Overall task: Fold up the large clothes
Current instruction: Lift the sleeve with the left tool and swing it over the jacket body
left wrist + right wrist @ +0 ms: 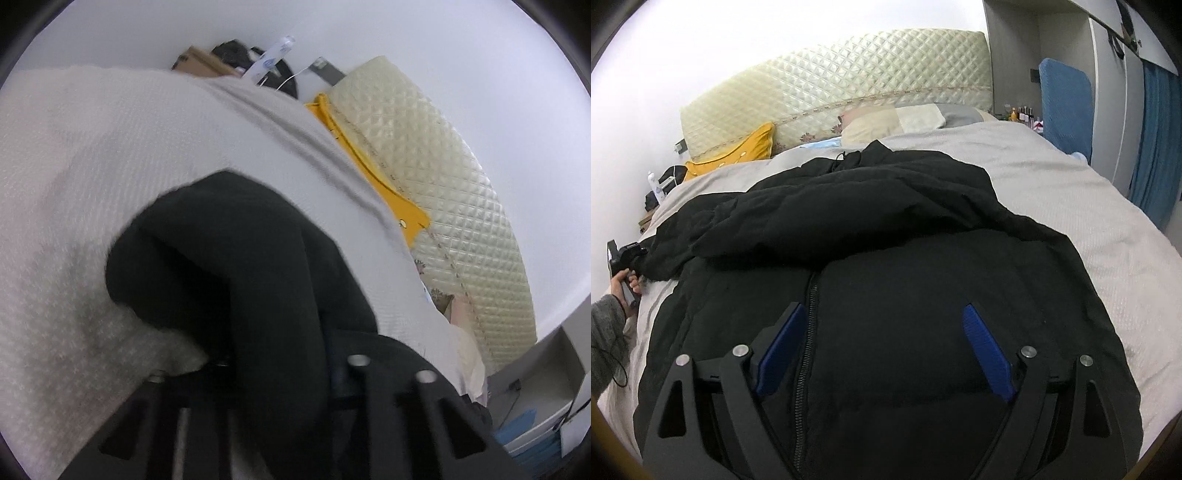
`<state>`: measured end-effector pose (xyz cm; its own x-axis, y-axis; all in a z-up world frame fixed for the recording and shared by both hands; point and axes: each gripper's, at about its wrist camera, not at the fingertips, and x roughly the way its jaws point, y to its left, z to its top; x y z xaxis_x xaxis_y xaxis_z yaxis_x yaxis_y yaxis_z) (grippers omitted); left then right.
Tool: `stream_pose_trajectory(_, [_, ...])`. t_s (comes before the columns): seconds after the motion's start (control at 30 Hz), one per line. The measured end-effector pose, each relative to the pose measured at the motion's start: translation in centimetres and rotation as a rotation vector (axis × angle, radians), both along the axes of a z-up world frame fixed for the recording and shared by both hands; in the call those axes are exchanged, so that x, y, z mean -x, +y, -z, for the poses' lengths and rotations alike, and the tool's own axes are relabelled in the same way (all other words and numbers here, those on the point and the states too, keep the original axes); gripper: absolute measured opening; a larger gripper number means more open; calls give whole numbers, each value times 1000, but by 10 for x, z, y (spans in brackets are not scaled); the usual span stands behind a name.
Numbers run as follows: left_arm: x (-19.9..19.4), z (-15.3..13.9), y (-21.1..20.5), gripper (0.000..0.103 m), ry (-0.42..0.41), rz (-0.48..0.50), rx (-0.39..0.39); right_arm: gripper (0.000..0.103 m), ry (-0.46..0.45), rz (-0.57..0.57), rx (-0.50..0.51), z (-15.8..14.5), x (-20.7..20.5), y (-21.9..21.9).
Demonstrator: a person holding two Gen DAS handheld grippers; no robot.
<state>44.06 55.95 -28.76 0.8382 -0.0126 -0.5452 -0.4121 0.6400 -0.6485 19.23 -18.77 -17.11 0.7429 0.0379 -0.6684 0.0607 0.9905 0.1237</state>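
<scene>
- A black padded jacket (886, 258) lies spread on a bed's pale bedspread (1089, 206), zipper (809, 332) up, one sleeve folded across its chest.
- The right gripper (886, 350) hovers above the jacket's lower front with its blue pads (988, 354) wide apart and nothing between them.
- The left gripper (280, 369) is clenched on black jacket fabric at the garment's left edge; its pads are hidden by the cloth.
- A yellow pillow (738, 151) rests against the quilted headboard (849, 74).
</scene>
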Motion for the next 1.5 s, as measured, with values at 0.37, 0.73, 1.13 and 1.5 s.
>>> stream_pose_trajectory(0.37, [47,-93,-36,12,18,5,-158,87,-41,-61,-21,-21,20,-2])
stream_pose_trajectory(0.73, [83,-214,-113,10,-17,73,-317,87,-154,-150,32,-52,48,-9])
stream_pose_trajectory(1.13, [124,-325,-225,8,-86,185,-467,89,-199,-198,-5,-69,78,-31])
stream_pose_trajectory(1.5, [138,-393,-353,6,-169,322,-587,103,-265,-153,-30,-84,102,-60])
